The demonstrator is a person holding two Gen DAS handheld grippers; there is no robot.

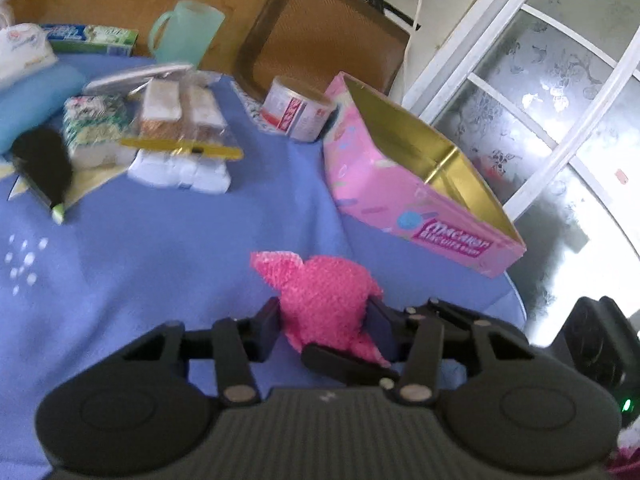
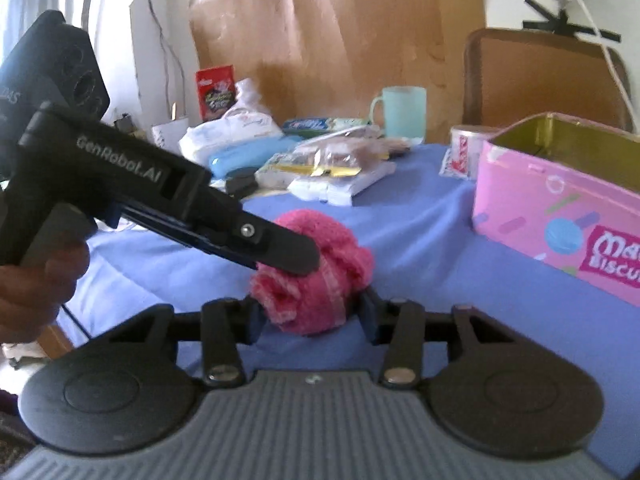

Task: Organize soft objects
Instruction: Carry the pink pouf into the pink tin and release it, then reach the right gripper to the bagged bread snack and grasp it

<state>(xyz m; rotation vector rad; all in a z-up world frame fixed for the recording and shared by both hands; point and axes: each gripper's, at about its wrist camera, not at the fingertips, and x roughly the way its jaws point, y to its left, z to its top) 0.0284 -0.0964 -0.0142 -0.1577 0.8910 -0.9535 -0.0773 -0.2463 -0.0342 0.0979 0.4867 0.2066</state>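
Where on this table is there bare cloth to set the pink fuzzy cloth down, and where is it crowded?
Bare blue tablecloth lies between the pink fuzzy cloth, the packet pile and the pink biscuit tin. The open tin looks empty. The far side is crowded: packets, green mug, small can.

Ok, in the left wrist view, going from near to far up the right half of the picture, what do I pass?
Left tongs shut on the pink fluffy cloth → pink biscuit tin, open → small white can → brown chair back.
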